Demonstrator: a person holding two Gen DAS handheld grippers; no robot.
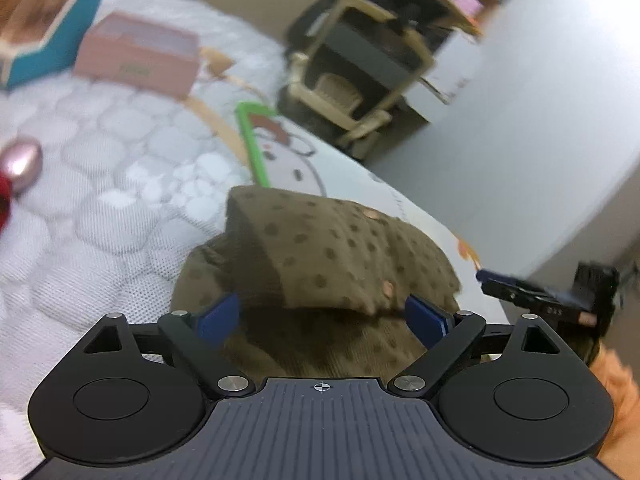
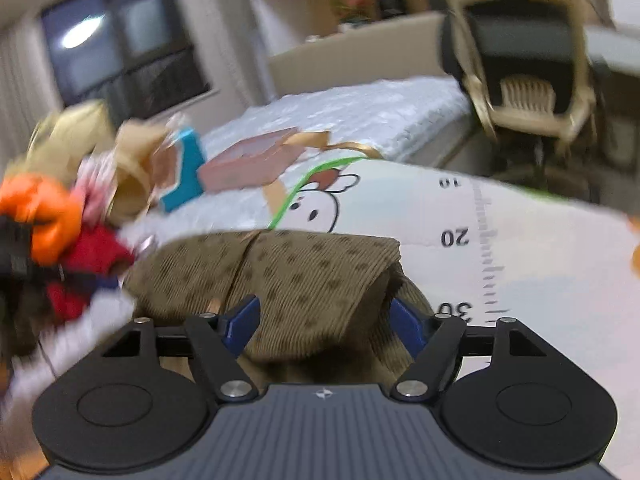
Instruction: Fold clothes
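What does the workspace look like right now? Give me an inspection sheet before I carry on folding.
Surface: white quilted mattress with a cartoon-printed mat bearing ruler marks laid on it.
Job's things: olive dotted garment, bunched with one flap folded over, lying partly on the mat.
Clutter: pink box, teal box, shiny pink oval item, red and orange items, blurred.
Grippers: left hand-held gripper open, fingers either side of the garment; right hand-held gripper open, likewise astride the cloth.
Cables: nothing seen.
Surroundings: beige-framed chair beside the bed, dark window, grey wall.
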